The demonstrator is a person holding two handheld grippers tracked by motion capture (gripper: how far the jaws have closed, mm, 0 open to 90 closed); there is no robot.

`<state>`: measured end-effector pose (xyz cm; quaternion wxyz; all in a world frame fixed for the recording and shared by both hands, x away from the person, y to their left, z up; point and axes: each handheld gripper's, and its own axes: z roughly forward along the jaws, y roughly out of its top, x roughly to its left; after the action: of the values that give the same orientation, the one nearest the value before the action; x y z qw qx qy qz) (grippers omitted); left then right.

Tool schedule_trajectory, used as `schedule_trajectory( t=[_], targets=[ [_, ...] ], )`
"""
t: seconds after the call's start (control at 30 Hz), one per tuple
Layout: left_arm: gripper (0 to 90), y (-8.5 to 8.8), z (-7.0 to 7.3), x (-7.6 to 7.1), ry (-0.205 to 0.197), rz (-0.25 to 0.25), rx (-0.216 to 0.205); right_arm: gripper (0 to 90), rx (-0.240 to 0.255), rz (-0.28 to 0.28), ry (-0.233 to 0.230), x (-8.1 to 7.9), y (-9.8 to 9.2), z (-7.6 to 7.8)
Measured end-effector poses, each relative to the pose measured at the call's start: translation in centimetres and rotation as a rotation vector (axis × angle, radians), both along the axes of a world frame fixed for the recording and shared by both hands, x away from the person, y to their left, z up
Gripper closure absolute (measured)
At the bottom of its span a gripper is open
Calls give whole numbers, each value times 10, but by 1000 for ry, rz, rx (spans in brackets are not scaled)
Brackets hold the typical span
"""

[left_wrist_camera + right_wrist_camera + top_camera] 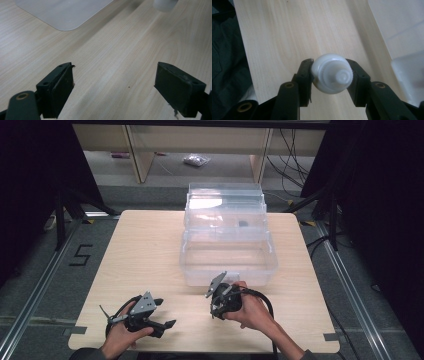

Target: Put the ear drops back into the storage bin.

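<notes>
The right tool (331, 75) clamps a white round bottle (332, 73) above the worktop (145, 250) near the clear box (227, 255), while the left tool (113, 87) rests released.

My right gripper (331, 75) covers both flanks of the white bottle (332, 73); its underside is hidden. Beside it, the clear box (407, 67) is blurred and cut off.

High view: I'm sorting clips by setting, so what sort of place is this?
Probably a lab recording bay, not a home: a lone wooden table between black curtains, a floor mark "5", and loose cables behind.
</notes>
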<state>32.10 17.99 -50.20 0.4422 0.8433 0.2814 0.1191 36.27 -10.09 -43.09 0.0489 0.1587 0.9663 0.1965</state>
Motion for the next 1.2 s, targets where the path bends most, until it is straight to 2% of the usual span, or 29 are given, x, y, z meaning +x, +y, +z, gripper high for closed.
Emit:
schedule_trajectory(
  t=[0.07, 0.13, 0.17, 0.27, 0.37, 0.4, 0.43, 0.47, 0.5, 0.57, 0.63, 0.7, 0.83, 0.9, 1.1, 1.13, 1.2],
  targets=[
    [149, 0, 0, 0, -6, -1, 6, 602, -13, -12, 11, 3, -7, 8],
    [149, 1, 0, 1, -9, -5, 17, 602, -9, -25, -1, 6, -12, 13],
    [149, 1, 0, 1, -9, -5, 17, 602, -11, -18, -7, 8, -15, 15],
    [149, 0, -1, 0, -5, 4, -4, 602, -7, -54, -2, 11, -23, 24],
    [149, -1, -1, 0, -5, 4, -3, 602, -6, -53, -5, 15, -28, 29],
    [149, -1, -1, 0, -5, 3, -1, 602, -15, -76, -2, 17, -32, 34],
    [149, -1, -1, 0, -5, 3, -1, 602, -15, -76, -2, 17, -32, 34],
    [149, 0, 0, 1, -9, -3, 14, 602, -16, -78, -5, 18, -34, 36],
    [149, 0, 0, 0, -6, -1, 7, 602, -12, -80, -11, 23, -39, 41],
    [149, 0, 0, 1, -15, 0, 15, 602, -11, -91, -6, 23, -40, 43],
    [149, 1, 0, 1, -6, -6, 16, 602, -17, -124, -10, 26, -45, 50],
    [149, 0, 0, 1, -16, 1, 16, 602, -14, -116, -13, 28, -47, 53],
    [149, 0, 0, 0, -16, 0, 18, 602, -7, -132, -23, 35, -56, 66],
    [149, 0, 0, 0, -15, 1, 18, 602, -7, -160, -24, 37, -60, 71],
    [149, 0, -1, 0, -13, 2, 16, 602, -16, -185, -35, 47, -69, 83],
    [149, -1, -1, 0, -6, 6, 3, 602, -18, -190, -39, 51, -72, 87],
    [149, -1, -1, 0, -8, 3, 11, 602, -23, -203, -43, 55, -74, 90]
  ],
)
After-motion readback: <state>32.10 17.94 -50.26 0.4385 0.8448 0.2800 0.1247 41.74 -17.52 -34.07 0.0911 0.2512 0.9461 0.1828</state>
